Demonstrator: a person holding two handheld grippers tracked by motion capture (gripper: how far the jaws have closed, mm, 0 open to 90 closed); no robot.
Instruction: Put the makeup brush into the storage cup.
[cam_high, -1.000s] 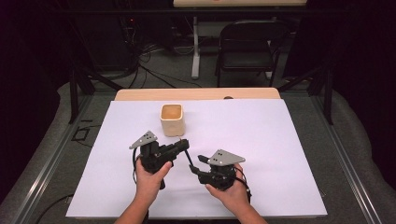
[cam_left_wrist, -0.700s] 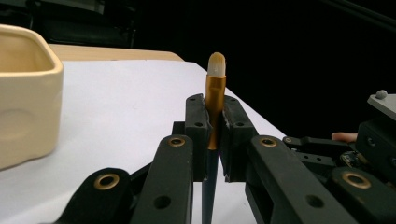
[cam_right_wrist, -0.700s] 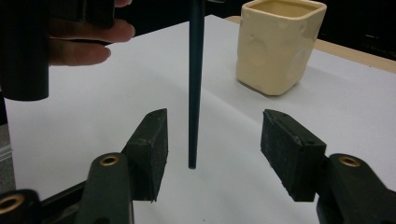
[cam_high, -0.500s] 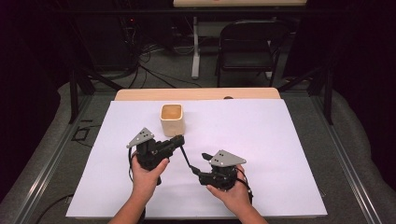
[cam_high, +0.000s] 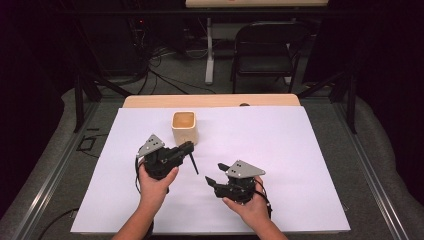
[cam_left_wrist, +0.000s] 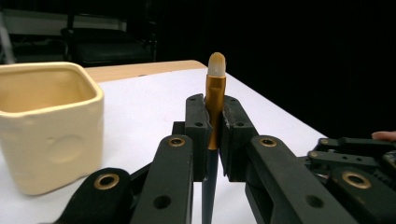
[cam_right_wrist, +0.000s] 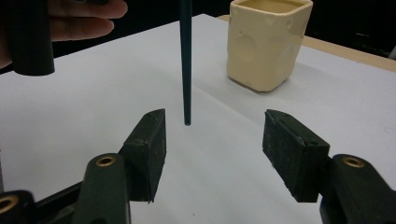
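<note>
The left gripper pinches a small brush beside the cream cup. Nearer than the cup, the right gripper has its fingers wide apart, holding nothing.

A recording studio or lab setup is shown: a wooden table covered with a white sheet is set within a dark, black-curtained space. Cables are seen strewn across the grey carpeted floor behind it, beside a black folding chair and metal stand legs. A second tabletop is glimpsed at the rear.
</note>
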